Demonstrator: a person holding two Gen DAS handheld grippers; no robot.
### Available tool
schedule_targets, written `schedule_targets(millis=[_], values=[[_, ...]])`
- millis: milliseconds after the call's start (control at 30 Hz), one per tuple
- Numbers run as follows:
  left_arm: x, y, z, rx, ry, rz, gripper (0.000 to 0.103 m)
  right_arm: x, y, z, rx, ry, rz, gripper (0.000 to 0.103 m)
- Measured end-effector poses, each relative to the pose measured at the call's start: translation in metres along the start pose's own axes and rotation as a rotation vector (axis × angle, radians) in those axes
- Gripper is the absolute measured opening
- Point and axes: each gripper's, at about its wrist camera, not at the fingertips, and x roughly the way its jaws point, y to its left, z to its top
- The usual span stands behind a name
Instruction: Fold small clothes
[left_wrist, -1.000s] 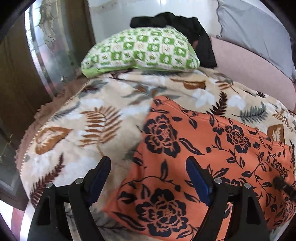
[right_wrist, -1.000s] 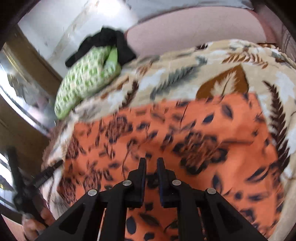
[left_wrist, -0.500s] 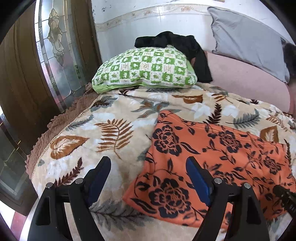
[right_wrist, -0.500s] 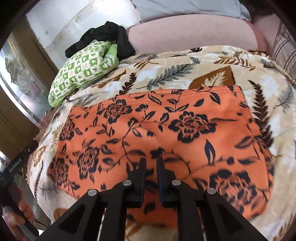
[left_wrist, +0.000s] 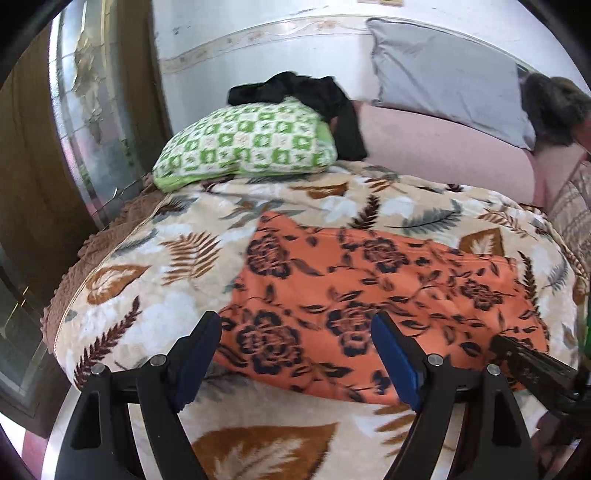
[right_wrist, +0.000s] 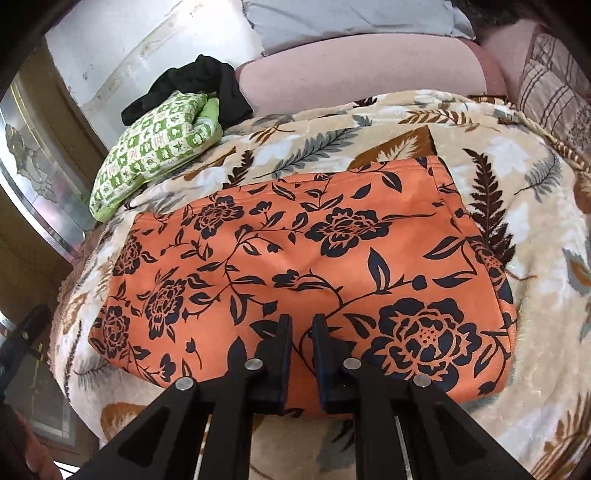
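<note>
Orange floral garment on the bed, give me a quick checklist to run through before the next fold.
1. Orange floral garment lies flat as a neat rectangle on the leaf-print blanket: ok.
2. Left gripper open, nothing between its pads: ok.
3. Right gripper nearly shut, no cloth pinched: ok.
4. Green patterned pillow and black clothing clear of the garment: ok.
5. Layers underneath lined up: cannot tell.

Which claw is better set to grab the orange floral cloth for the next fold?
Left, probably. The left claw is open with the orange black-flowered cloth's near left corner between its fingers; the right claw is nearly shut mid-edge and empty.
</note>
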Motion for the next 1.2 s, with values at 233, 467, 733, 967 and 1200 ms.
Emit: schedule_targets(millis=[233,467,733,967,1200], values=[[0.009,-0.061,0.006,0.086,-0.002,-0.08,0.084,-0.001,-0.018,0.01,0.005,-0.021,-0.015,0.014],[0.103,-0.061,-0.009,0.057,0.272,-0.137,0.083,0.021,-0.029,0.02,0.006,0.021,-0.058,0.014],[0.131,-0.025,-0.016,0.017,0.336,-0.091,0.085,0.037,-0.039,0.019,0.06,0.092,-0.041,0.014],[0.125,0.034,-0.007,-0.114,0.284,0.019,0.085,0.022,-0.003,0.016,-0.053,-0.031,0.03,0.014],[0.102,0.113,-0.024,-0.321,0.263,0.072,0.085,0.055,0.013,0.003,-0.112,0.107,-0.018,0.014]])
